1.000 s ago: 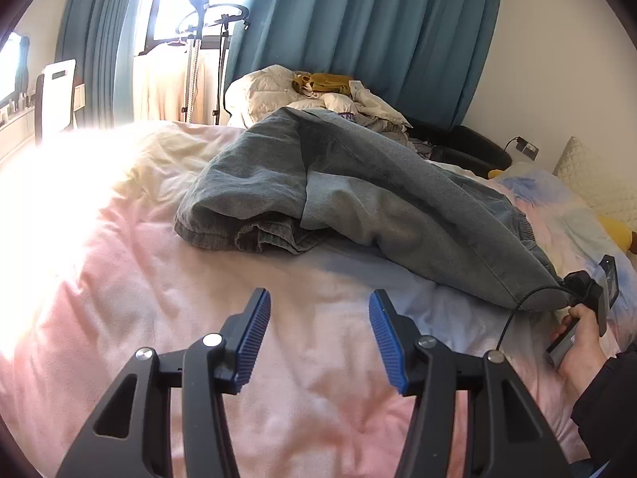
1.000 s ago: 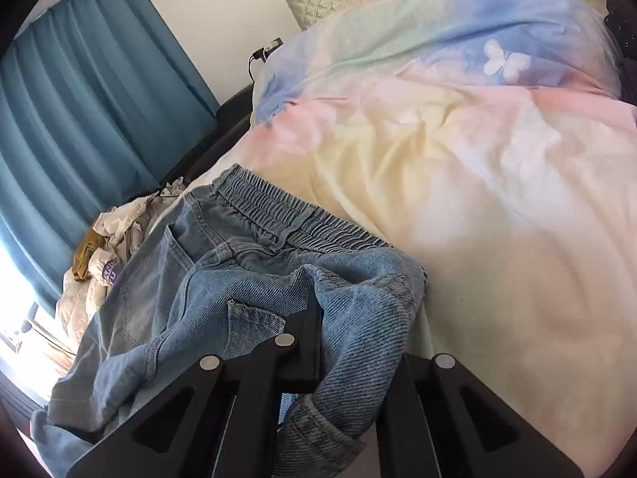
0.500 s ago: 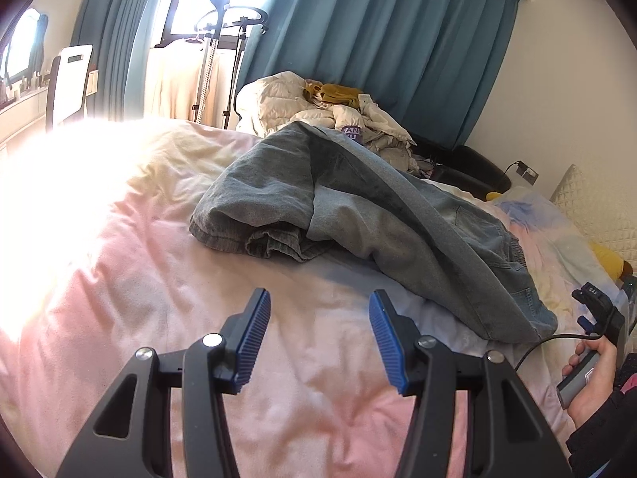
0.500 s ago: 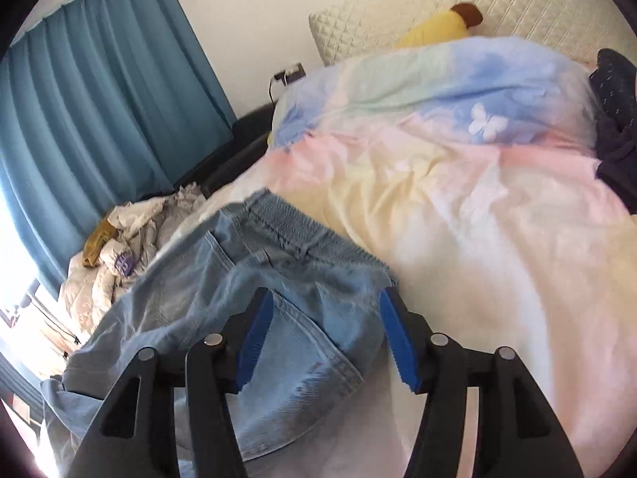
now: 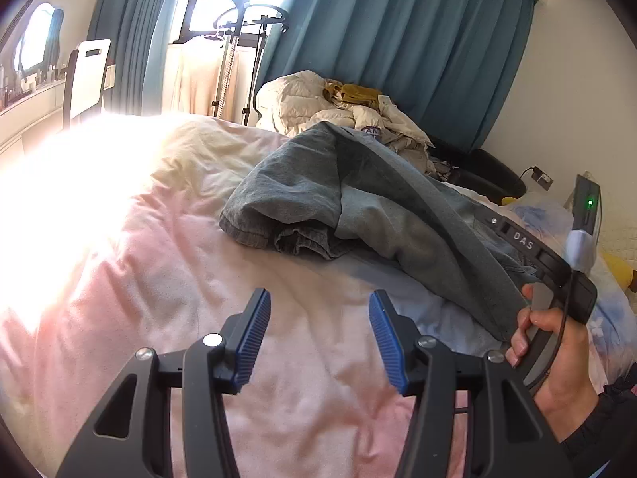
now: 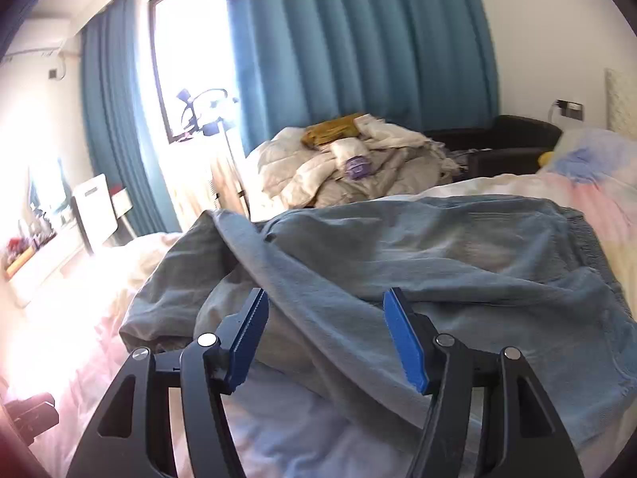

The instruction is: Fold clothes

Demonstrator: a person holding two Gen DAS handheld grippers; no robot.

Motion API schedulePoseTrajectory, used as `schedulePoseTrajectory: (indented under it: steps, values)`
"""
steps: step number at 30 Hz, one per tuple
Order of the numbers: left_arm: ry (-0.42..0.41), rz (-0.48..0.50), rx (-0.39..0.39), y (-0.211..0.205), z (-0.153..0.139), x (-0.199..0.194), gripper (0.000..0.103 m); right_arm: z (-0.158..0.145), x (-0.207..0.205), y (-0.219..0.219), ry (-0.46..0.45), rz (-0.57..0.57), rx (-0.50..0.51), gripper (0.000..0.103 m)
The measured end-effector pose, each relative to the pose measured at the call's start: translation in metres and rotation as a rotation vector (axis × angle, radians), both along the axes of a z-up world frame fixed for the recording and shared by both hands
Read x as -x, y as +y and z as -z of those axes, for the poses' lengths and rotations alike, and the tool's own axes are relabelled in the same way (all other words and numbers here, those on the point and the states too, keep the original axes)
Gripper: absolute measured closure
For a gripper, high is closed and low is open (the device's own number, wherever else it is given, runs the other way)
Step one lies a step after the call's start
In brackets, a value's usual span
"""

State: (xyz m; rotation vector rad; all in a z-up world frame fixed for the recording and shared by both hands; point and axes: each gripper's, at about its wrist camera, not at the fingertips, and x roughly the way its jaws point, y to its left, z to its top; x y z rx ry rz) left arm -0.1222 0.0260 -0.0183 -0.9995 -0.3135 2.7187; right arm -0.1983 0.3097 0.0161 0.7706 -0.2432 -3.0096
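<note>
Here the jeans (image 5: 382, 203) lie crumpled across the middle of the bed (image 5: 131, 263), on its pink and pale-blue duvet, with one leg doubled back over the other in a loose heap. The left gripper (image 5: 318, 336) hangs over bare duvet just short of the denim, its blue-padded fingers spread apart and holding nothing. The right gripper (image 6: 324, 336) is likewise released, fingers wide, poised right over a ridge of the fabric. Only the left wrist view shows the person's hand (image 5: 553, 354) around the right gripper's handle, with a dark sleeve at the frame's edge. The right wrist view alone shows the jeans' gathered waistband (image 6: 593, 247) at the far right. Behind the bed a pile of pale laundry (image 6: 350, 167) sits before teal curtains (image 6: 358, 40).
</note>
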Motion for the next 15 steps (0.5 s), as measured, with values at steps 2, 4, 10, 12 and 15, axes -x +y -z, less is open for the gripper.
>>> schedulePoseTrajectory:
  steps: [2,4,10,12,15]
  values:
    - [-0.018,-0.014,0.004,-0.002,0.006,0.007,0.050,0.015,0.020,-0.018,-0.023,-0.041,-0.045,0.044]
    - [-0.037,-0.021,0.005,-0.003,0.012,0.015,0.050,0.026,0.030,-0.027,-0.037,-0.051,-0.081,0.048]
    - [-0.075,-0.033,0.005,-0.002,0.028,0.033,0.050,0.056,0.053,-0.042,-0.066,-0.058,-0.177,0.061]
    - [-0.088,-0.034,0.008,-0.001,0.034,0.039,0.050,0.065,0.059,-0.047,-0.073,-0.061,-0.207,0.085]
    - [-0.107,-0.034,0.001,-0.001,0.038,0.044,0.050,0.063,0.055,-0.052,-0.039,-0.065,-0.230,0.096]
